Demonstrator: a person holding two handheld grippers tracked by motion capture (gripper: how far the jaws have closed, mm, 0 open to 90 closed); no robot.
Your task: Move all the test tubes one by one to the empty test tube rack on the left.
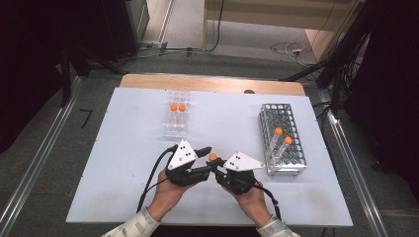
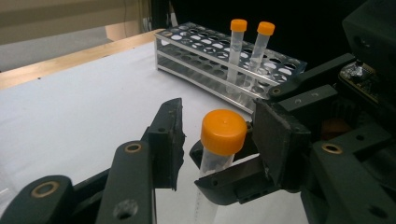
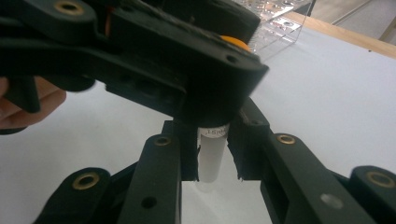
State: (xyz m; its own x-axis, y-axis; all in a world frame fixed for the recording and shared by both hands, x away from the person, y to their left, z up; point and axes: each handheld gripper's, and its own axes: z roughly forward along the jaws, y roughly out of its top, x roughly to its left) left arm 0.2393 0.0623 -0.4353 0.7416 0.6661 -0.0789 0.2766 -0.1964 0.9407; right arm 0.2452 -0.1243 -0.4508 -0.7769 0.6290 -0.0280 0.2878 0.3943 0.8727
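High view: both hands low over white counter (image 1: 123, 148), claws meeting at centre. Left claw (image 1: 206, 150) pointed right; right claw (image 1: 217, 165) pointed left, pinching orange-capped tube (image 1: 213, 157). Metal rack (image 1: 282, 139) at right held two tubes; clear rack (image 1: 176, 121) behind held two.

Left claw view: left claw (image 2: 217, 135) spread, cap between jaws, not pressed.

Right claw view: right claw (image 3: 212, 156) gripped tube (image 3: 211, 156) body.

Around the metal rack (image 1: 282, 140), bare white table (image 1: 128, 148) is lying open to its left and front; the clear plastic rack (image 1: 176, 120) is standing well left, blocking that far stretch.
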